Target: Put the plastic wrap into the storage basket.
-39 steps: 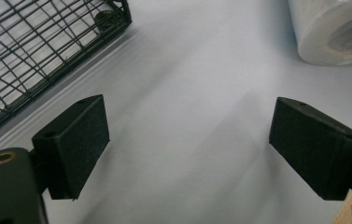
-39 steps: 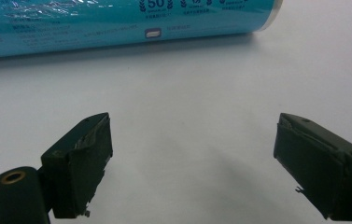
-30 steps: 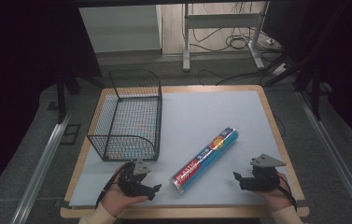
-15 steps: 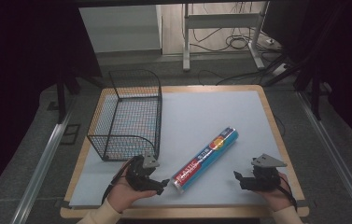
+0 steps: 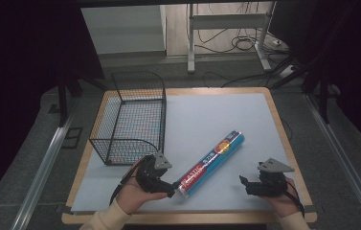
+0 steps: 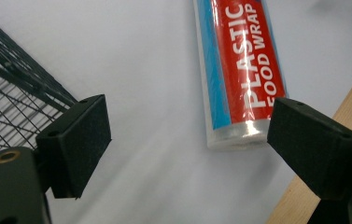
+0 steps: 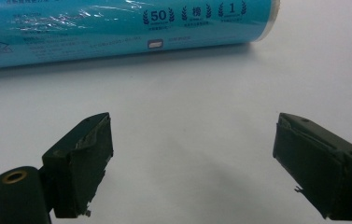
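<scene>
We find the roll of plastic food wrap [image 5: 211, 162] lying on its side on the counter [image 5: 216, 115], slanting away from the near edge, its near end just to the right of the wire basket [image 5: 130, 117] and a little nearer us. The left claw [image 5: 171, 186] sits right at that near end with its jaws wide apart and nothing gripped; they have just been closing a little. From the left claw's own camera the roll [image 6: 239, 70] is off toward the right-hand pad rather than centred between the two. The right claw [image 5: 243, 183] waits to the right of the roll, well apart from it, also open wide and holding nothing, the roll's blue side [image 7: 117, 28] ahead of it.

We judge the main risk to be a poor bite. If the left claw closes as it stands, one pad may meet the rounded end first and nudge the roll aside; a smooth film-wrapped cylinder will likely roll or pivot across the counter. A grip at the very end could also let the long roll droop and slip, or knock against the basket's wire rim on the way over.

The counter is a wooden board with a pale blue-grey mat over it. Beyond the basket lie a grey floor, the metal legs of a stand [image 5: 226, 33] and loose cables, with darkness at both sides.
</scene>
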